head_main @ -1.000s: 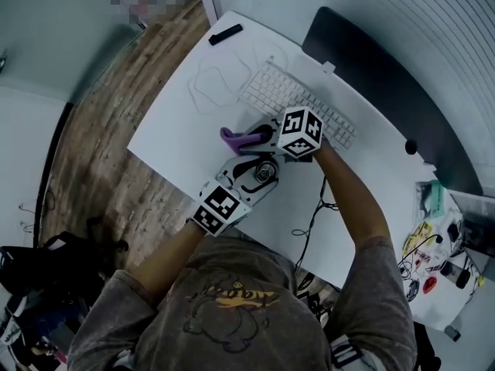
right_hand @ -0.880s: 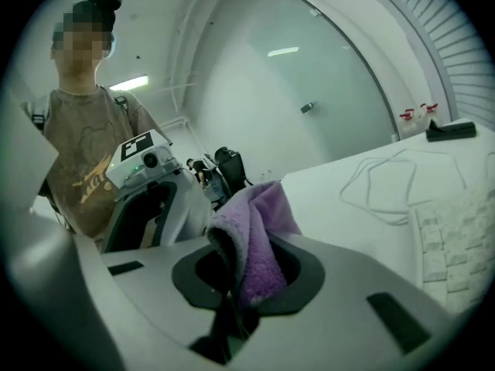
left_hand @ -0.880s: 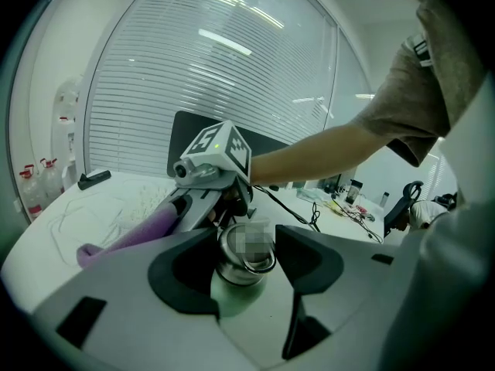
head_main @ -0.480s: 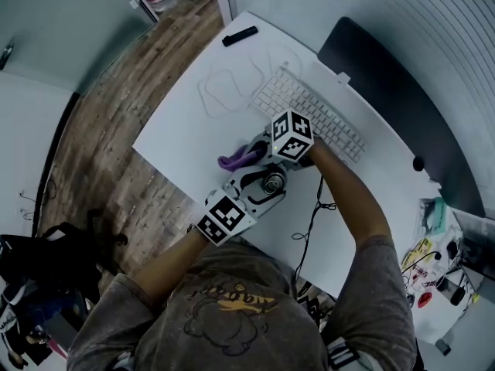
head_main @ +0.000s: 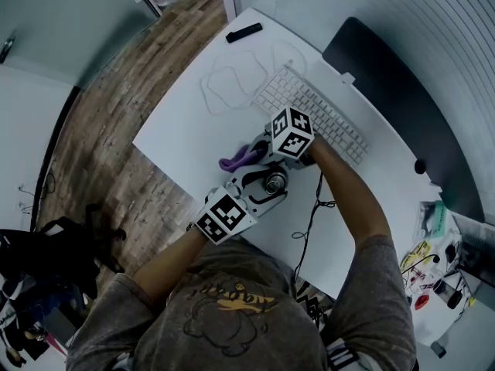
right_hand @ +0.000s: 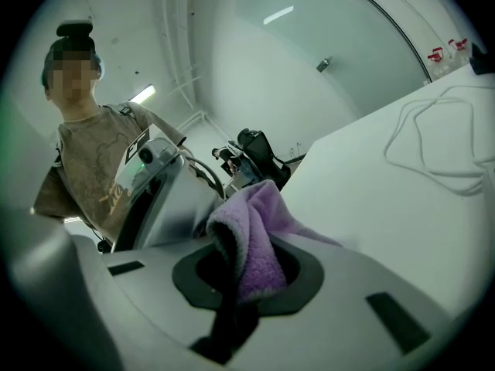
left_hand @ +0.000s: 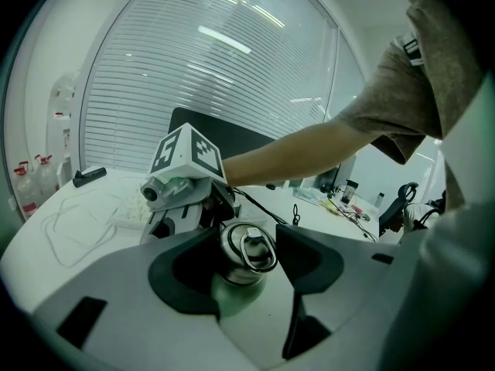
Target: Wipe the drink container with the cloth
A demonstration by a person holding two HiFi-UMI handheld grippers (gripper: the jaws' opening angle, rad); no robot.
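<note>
The bottle point(left_hand: 246, 247) is held, lid up, between the wide jaws of the left gripper point(head_main: 269, 184). The cloth point(right_hand: 249, 236) is pinched in the right gripper point(right_hand: 251, 275), just beside the bottle.

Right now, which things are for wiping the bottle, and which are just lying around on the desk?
For the job:
- metal bottle, held by the left gripper
- purple cloth, held by the right gripper

Just lying about:
- keyboard
- white cord
- black cord
- small black bar
- screen
</note>
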